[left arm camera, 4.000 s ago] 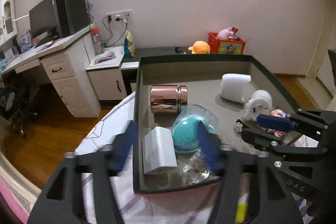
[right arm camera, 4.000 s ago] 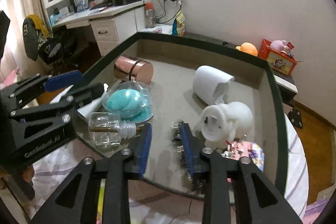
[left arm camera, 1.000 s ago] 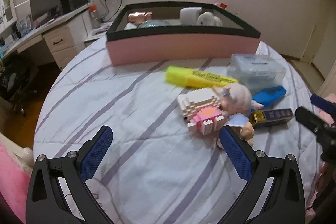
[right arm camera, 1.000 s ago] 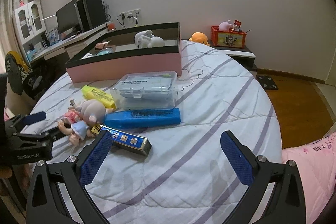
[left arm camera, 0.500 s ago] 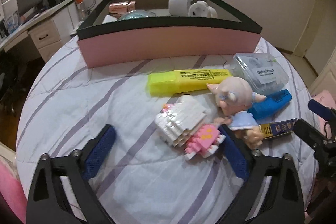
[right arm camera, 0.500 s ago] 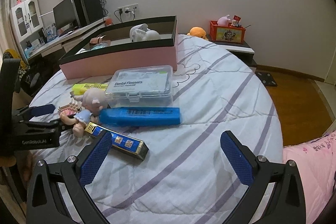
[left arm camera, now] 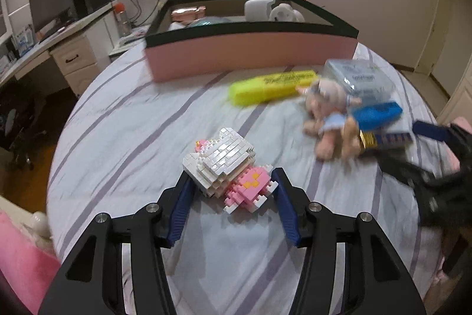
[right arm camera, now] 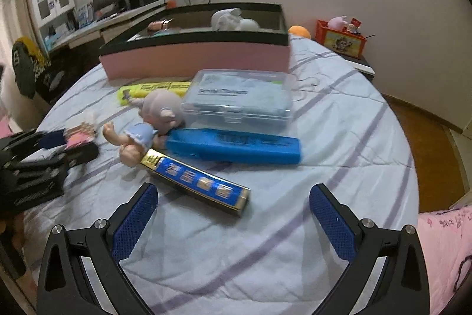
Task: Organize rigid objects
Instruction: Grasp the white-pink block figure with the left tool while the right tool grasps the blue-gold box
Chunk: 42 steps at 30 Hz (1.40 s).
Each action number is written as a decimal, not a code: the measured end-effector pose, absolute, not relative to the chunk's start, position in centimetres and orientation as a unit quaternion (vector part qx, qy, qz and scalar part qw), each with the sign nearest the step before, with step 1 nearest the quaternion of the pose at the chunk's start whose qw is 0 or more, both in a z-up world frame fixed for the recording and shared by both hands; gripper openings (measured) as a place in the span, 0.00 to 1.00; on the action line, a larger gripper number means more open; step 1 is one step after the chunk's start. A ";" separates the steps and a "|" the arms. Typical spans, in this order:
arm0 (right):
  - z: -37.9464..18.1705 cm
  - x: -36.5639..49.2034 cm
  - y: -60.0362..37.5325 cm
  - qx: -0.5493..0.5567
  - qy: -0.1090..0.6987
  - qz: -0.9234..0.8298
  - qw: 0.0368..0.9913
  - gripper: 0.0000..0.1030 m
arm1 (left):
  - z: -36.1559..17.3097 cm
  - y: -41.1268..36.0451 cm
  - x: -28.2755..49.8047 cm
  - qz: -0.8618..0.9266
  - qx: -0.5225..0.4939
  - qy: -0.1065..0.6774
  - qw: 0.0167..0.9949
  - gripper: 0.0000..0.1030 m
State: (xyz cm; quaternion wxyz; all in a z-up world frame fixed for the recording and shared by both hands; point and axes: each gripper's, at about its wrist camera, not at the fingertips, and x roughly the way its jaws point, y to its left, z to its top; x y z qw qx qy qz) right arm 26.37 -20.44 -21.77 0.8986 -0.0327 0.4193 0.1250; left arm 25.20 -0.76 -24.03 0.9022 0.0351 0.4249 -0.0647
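A white-and-pink brick figure (left arm camera: 227,167) sits sharp between the blue pads of my left gripper (left arm camera: 231,174), whose jaws are closing with both pads against its sides. From the right wrist view the left gripper (right arm camera: 59,143) carries it at the far left. My right gripper (right arm camera: 233,188) stands wide open just in front of a blue-and-gold box (right arm camera: 197,179), nothing between its fingers. Behind lie a blue case (right arm camera: 233,146), a doll (right arm camera: 159,111), a clear floss box (right arm camera: 239,96) and a yellow highlighter (right arm camera: 153,89).
A pink box with a dark rim (left arm camera: 250,55) stands at the far side of the striped bed and holds several items. A desk with a monitor (left arm camera: 53,5) is at the back left, wooden floor to the right of the bed. A pink cushion (right arm camera: 442,241) lies near right.
The left jaws have narrowed from wide open onto the brick figure, which now sits apart from the doll. The right gripper has come lower and closer to the blue-and-gold box, still open.
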 end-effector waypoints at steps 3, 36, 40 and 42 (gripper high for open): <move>-21.9 26.6 -19.2 -0.045 0.424 0.129 0.895 1.00 | -24.2 0.0 23.5 -0.062 0.037 0.424 0.903 0.53; -21.9 23.5 -19.3 -0.024 0.410 0.168 0.896 0.15 | -24.6 2.1 21.6 -0.045 -0.007 0.413 0.909 0.88; -22.1 23.3 -20.7 -0.004 0.409 0.153 0.900 0.15 | -24.8 2.2 22.2 -0.029 -0.009 0.410 0.912 0.90; -22.1 23.4 -20.3 -0.011 0.408 0.149 0.901 0.15 | -25.0 2.2 22.4 -0.019 -0.001 0.405 0.914 0.89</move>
